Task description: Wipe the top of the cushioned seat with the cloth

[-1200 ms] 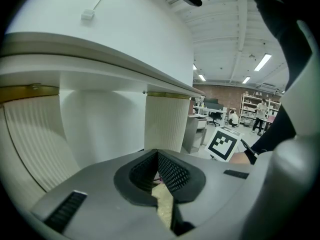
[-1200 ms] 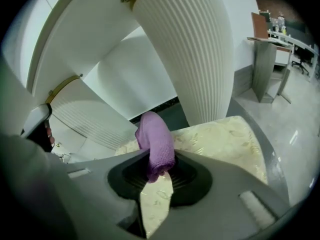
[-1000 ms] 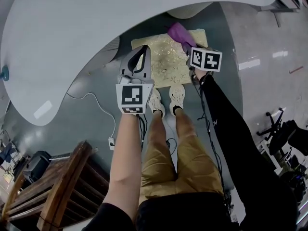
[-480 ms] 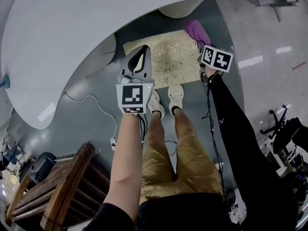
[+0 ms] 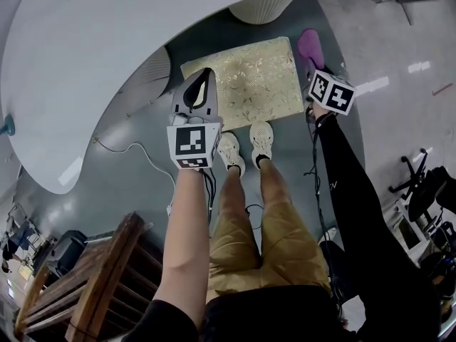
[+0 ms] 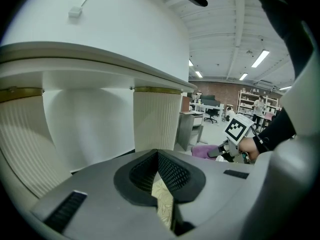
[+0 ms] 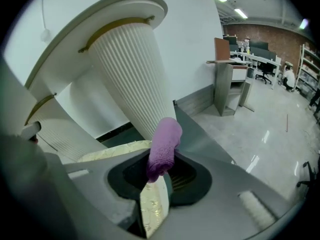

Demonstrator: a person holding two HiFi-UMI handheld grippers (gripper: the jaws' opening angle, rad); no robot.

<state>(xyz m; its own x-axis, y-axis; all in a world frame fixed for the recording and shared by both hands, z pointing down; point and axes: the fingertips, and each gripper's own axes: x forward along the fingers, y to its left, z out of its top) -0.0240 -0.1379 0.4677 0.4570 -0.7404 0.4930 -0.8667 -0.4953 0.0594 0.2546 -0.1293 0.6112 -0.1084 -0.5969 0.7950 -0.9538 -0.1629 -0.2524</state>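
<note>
The cushioned seat point(image 5: 246, 73) is a gold patterned square on the floor, just beyond the person's shoes. The purple cloth point(image 5: 311, 47) hangs off the seat's right edge, and my right gripper point(image 5: 312, 68) is shut on it. In the right gripper view the cloth point(image 7: 164, 146) sticks up out of the right gripper point(image 7: 160, 176), with the seat point(image 7: 112, 150) behind and to the left. My left gripper point(image 5: 206, 73) hovers over the seat's left edge, shut and holding nothing. In the left gripper view the left gripper point(image 6: 159, 171) has the seat point(image 6: 165, 206) showing below it.
A large white curved tabletop point(image 5: 92, 55) overhangs the seat, standing on ribbed white pedestals point(image 5: 263, 6). White shoes point(image 5: 261, 141) stand at the seat's near edge. A white cable point(image 5: 146, 155) lies on the grey floor. A wooden chair point(image 5: 85, 283) is at lower left.
My right gripper has carried the purple cloth rightward across the seat, from its far right part to past its right edge. The left gripper has hardly moved.
</note>
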